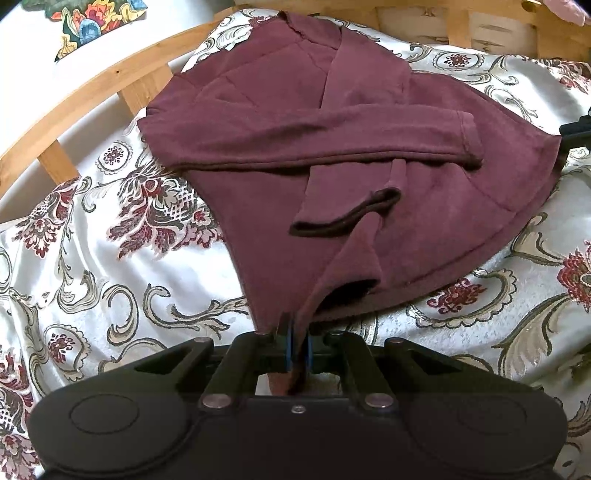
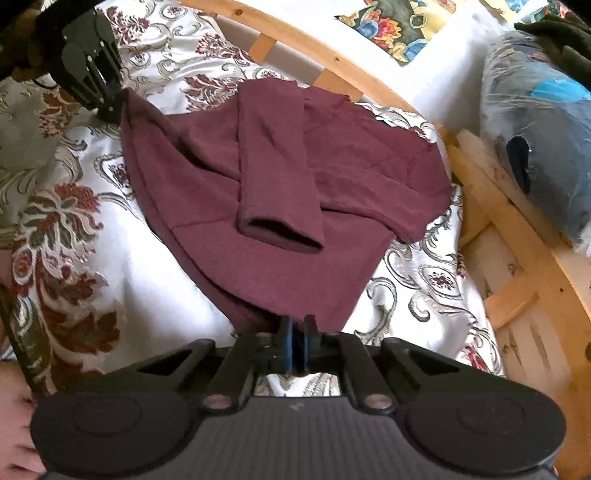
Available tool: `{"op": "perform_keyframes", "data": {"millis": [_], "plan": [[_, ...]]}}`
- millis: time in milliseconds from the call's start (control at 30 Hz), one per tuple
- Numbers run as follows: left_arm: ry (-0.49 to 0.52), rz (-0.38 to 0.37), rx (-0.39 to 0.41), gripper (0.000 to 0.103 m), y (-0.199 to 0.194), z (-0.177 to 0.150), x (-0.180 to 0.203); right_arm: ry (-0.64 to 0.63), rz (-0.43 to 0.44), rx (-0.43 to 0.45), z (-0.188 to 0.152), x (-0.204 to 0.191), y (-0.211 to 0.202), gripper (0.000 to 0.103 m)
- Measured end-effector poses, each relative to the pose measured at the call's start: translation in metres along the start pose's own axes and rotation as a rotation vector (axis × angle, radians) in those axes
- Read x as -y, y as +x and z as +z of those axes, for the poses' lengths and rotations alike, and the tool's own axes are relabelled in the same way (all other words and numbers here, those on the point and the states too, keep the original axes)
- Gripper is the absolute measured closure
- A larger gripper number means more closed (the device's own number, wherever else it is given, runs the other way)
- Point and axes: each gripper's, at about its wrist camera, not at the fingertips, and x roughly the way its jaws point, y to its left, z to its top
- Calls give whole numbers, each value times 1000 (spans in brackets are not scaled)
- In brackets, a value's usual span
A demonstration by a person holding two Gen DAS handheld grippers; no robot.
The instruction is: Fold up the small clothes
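Maroon knitted sweater (image 1: 351, 155) is pinched at both hem corners by the closed left hand-held gripper (image 1: 298, 345) and right hand-held gripper (image 2: 298, 345); its long axis runs forward from both, toward the collar.

Left gripper (image 1: 298, 338) fingertips are buried in the maroon sweater (image 1: 332, 155) hem, so the pinched edge is hidden between the blue pads; right gripper (image 2: 298, 341) likewise covers the hem corner it clamps, and the sweater's underside is out of sight in both views. The patterned bedspread (image 1: 110, 266) and wooden frame (image 2: 517, 236) run off the picture edges. The plastic-wrapped bundle (image 2: 543, 122) is cut at the right edge, contents unreadable; the colourful print (image 2: 402, 29) is cropped at the top.
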Motion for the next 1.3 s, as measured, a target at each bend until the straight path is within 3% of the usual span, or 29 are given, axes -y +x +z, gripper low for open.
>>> {"op": "perform_keyframes", "data": {"millis": [233,500,600,733,800,867,900,933,1067,1300], "plan": [[8,1,3,95,-1,-1,0,-14,-33,-8,3,-8,10,97],[44,12,18,96,-5,-2,5,146,-180,-13,-11,6,-13,101],[45,8,13,96,-4,-2,5,228,-173,-44,-18,15,-13,101],[48,15,14,96,-4,-2,5,217,-126,-50,-19,14,-11,100],[43,17,16,96,-6,-1,4,180,-114,-54,-20,10,-12,96],[38,17,17,96,-6,-1,4,118,-102,-61,-23,4,-14,81],[36,18,18,96,-6,-1,4,81,-101,-66,-24,1,-14,65],[36,18,18,96,-6,0,4,41,-103,-69,-25,-3,-14,61],[41,21,14,96,-6,0,4,-73,-124,-108,-27,-15,-3,53],[32,24,17,96,-5,0,3,-145,-128,-70,-20,-12,22,53]]}}
